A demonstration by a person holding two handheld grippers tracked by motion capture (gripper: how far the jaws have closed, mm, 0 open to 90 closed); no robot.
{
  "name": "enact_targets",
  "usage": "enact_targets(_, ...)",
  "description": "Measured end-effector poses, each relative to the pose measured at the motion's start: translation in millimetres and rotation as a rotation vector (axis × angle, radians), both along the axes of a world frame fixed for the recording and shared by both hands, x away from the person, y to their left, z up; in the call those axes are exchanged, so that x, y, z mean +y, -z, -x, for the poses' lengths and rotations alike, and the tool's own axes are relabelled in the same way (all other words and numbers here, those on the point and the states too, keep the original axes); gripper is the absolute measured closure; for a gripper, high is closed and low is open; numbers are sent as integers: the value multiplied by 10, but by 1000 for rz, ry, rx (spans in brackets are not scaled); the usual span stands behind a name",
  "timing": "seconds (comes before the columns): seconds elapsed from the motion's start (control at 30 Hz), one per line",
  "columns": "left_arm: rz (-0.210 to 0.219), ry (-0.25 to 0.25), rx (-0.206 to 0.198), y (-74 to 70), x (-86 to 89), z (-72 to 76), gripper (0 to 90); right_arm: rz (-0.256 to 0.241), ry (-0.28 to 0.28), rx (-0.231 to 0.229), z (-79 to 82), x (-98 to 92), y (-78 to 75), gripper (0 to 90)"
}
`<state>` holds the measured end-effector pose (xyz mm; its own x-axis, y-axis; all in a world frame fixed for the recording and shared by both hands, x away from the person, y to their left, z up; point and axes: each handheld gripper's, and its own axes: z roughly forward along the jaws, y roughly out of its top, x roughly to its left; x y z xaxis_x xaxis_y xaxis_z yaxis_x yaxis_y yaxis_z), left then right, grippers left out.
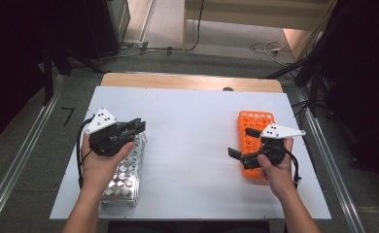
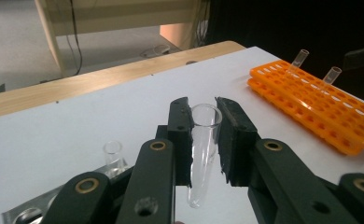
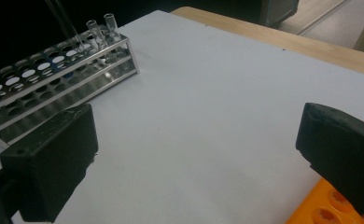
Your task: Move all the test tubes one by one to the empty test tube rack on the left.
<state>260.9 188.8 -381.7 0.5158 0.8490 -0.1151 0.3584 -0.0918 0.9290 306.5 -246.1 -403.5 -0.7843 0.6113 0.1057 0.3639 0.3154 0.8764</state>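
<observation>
While the left gripper (image 2: 203, 140) pinches a clear glass test tube (image 2: 202, 149) above the silver metal rack (image 1: 124, 179) at the table's left edge, keep it upright and carry it toward the orange plastic rack (image 1: 253, 127); the right gripper (image 3: 194, 154) waits with jaws spread.

Black grippers (image 1: 129, 130), brass-ringed screws, grey three-cornered plates, black cables, bare forearms.

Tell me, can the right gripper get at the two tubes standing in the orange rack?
Probably yes. The right gripper hangs open at the orange rack, holding nothing, and nothing stands between it and the two tubes.
</observation>
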Motion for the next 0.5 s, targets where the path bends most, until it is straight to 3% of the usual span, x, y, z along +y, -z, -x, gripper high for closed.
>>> enact_targets(0.27,-4,-56,-1,69,146,-27,750,-1,27,0,-22,-108,-6,0)
enact_targets(0.5,-25,-92,-8,128,171,-44,751,-7,37,-2,-27,-158,-12,0)
